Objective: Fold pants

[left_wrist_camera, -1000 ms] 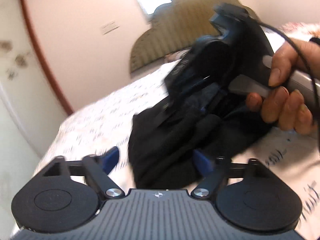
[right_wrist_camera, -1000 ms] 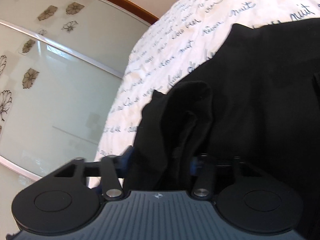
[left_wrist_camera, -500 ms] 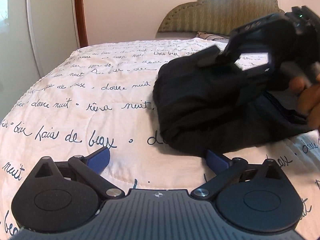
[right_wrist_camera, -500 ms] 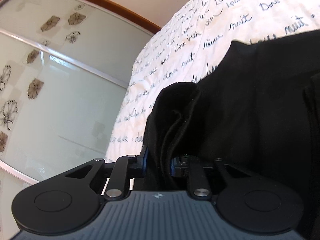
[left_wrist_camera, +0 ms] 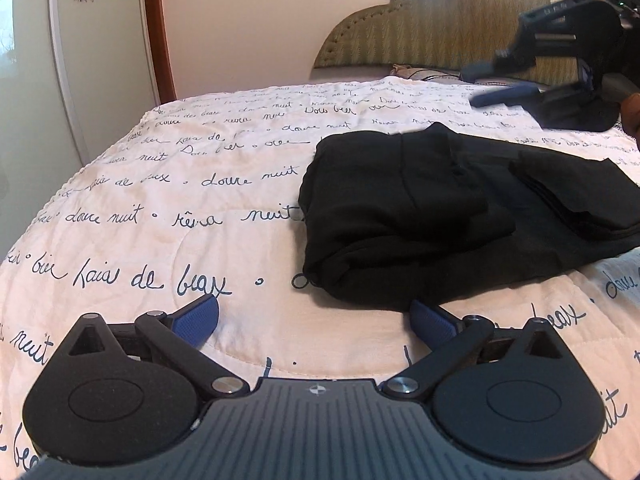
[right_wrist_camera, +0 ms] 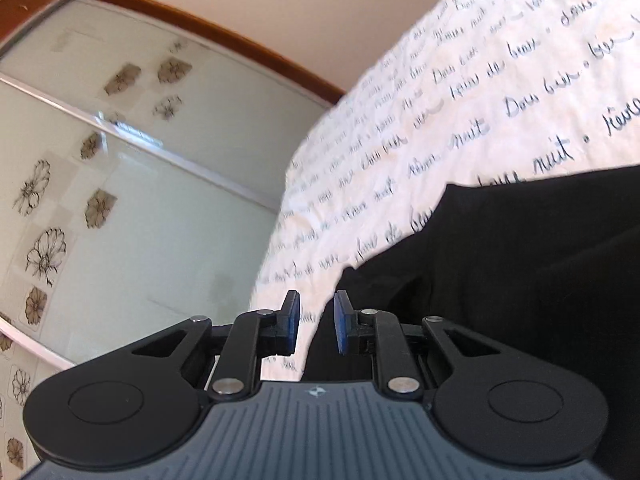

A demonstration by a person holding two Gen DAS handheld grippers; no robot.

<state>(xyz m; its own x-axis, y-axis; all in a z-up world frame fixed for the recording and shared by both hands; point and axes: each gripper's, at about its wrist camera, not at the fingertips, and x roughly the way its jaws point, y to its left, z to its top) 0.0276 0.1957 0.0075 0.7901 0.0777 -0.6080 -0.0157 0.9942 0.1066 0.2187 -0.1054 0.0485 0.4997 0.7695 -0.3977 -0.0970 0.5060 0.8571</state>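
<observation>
The black pants [left_wrist_camera: 460, 216] lie folded in a compact bundle on the bed [left_wrist_camera: 180, 208], so the left gripper [left_wrist_camera: 316, 320] stands wide apart before them and the right gripper [right_wrist_camera: 316, 322], nearly together, holds nothing.

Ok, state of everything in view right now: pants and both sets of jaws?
pants: folded into a bundle, lying on the bedspread, held by neither gripper.
left gripper: jaws wide open, empty, just short of the bundle.
right gripper: jaws nearly closed, a narrow gap, nothing between them, raised clear of the pants.
</observation>
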